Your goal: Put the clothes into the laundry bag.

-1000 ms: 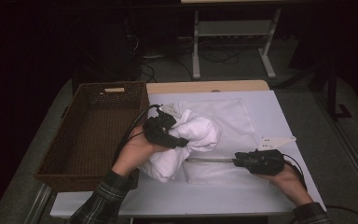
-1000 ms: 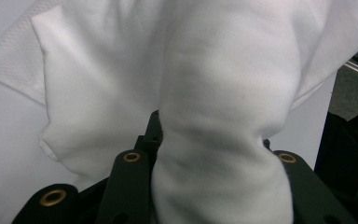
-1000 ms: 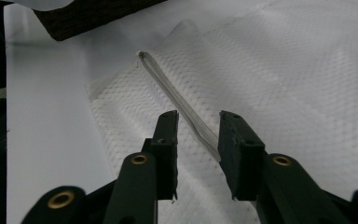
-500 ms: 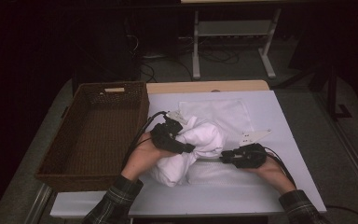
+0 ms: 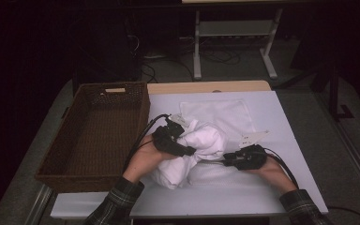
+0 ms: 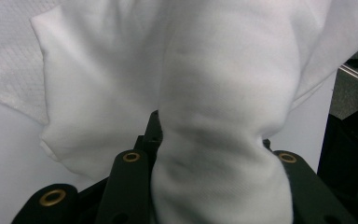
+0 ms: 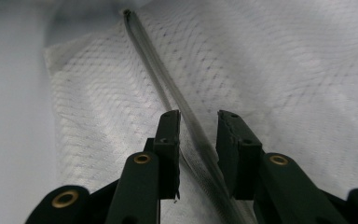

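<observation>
A bunched white cloth (image 5: 206, 140) is lifted over the table's middle, and my left gripper (image 5: 187, 151) is shut on it. In the left gripper view the cloth (image 6: 214, 93) bulges out between the black jaws of my left gripper (image 6: 209, 154). A flat white mesh bag (image 5: 220, 115) lies under and behind the bundle. My right gripper (image 5: 226, 161) is low at the bundle's right side. In the right gripper view the bag's corded edge (image 7: 154, 60) runs between the jaws of my right gripper (image 7: 198, 116). They have just been opening and stand open, not pressing on the edge.
A brown wicker basket (image 5: 115, 86) stands at the table's left and looks empty. A small white tag (image 5: 253, 137) lies just beyond the right gripper. Bare white tabletop (image 5: 290, 140) stretches to the right. A metal stand (image 5: 234, 28) is on the floor behind the table.
My right gripper has moved left along the table to the cloth bundle. The left gripper and its bundle have shifted only slightly to the right.
</observation>
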The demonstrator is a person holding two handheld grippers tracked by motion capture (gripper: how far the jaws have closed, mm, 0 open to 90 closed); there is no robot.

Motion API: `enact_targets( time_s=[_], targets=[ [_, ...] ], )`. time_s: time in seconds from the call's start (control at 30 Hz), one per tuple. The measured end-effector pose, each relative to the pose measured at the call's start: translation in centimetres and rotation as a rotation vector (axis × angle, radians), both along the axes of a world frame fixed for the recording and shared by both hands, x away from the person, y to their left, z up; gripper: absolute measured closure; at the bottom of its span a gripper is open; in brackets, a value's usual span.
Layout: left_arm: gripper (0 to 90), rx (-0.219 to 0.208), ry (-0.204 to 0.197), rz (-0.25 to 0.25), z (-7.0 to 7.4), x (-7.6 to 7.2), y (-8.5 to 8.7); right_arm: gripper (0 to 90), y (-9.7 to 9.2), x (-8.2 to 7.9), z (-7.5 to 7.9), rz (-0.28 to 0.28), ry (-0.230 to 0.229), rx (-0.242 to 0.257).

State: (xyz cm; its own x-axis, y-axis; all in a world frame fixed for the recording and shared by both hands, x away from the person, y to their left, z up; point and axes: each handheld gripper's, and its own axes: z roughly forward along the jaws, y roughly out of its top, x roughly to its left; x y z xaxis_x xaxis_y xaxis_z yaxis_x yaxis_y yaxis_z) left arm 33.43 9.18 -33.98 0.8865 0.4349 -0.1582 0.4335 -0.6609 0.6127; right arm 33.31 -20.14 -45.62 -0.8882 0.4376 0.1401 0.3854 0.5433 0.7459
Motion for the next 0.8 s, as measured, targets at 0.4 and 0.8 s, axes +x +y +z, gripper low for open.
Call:
enact_targets(
  time_s=[0.4,0.8],
  targets=[
    [63.4,0.007,0.015,0.01,-0.5,0.2,0.2,77.0,0.5,-0.1,-0.3,-0.028,-0.099,-0.049],
    [63.3,0.009,0.012,0.008,-0.1,0.0,0.4,87.9,0.0,0.8,0.2,-0.083,-0.037,0.025]
  ],
)
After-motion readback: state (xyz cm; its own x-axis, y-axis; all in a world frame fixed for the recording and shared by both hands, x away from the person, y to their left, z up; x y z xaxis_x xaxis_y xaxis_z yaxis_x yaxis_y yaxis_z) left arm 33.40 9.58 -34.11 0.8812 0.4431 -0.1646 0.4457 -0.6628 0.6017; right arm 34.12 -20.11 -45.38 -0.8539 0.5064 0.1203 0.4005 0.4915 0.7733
